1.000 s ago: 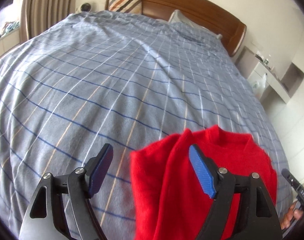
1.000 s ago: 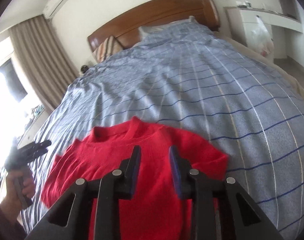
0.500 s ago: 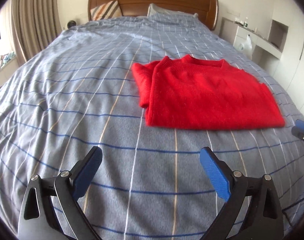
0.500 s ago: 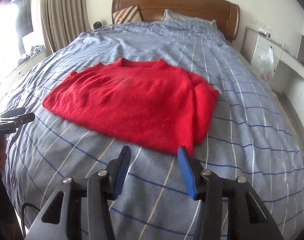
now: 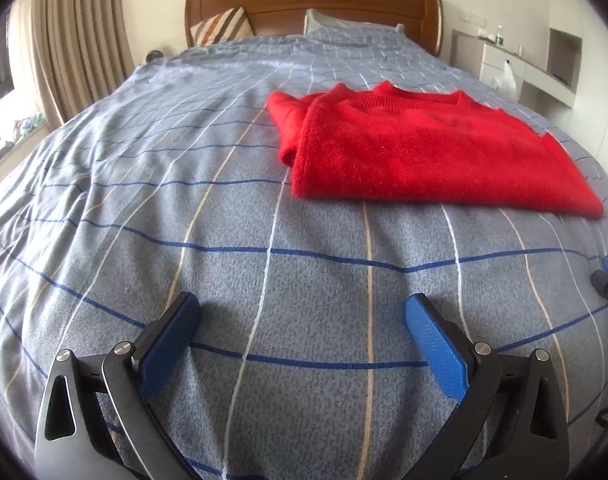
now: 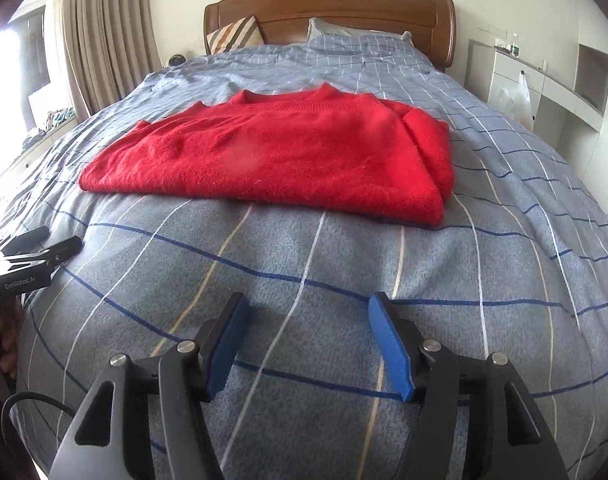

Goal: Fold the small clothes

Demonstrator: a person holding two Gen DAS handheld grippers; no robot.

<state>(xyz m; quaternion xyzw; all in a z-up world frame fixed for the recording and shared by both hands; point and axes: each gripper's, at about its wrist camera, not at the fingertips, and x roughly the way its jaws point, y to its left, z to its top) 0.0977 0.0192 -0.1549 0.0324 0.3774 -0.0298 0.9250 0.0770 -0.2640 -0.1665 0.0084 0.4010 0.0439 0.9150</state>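
The left gripper [image 5: 302, 316] hangs over the foot end of the bed, its blue-padded jaws spread very wide and opening a little further, with nothing between them but the grey-blue checked bedcover [image 5: 184, 208] below. The right gripper [image 6: 308, 312] hangs likewise over the cover, its jaws at a middling gap and opening, also with nothing between them. The fluffy red knitted sweater [image 5: 424, 152] lies flat on the bedcover, folded into a rough rectangle with its sleeves tucked in and its neckline toward the wooden headboard [image 5: 316, 0]. It sits well ahead of both pairs of jaws, apart from them, toward the right in the left wrist view and toward the left in the right wrist view [image 6: 272, 156]. In the right wrist view the left gripper shows at the left edge, gripped by a hand [image 6: 2, 340].
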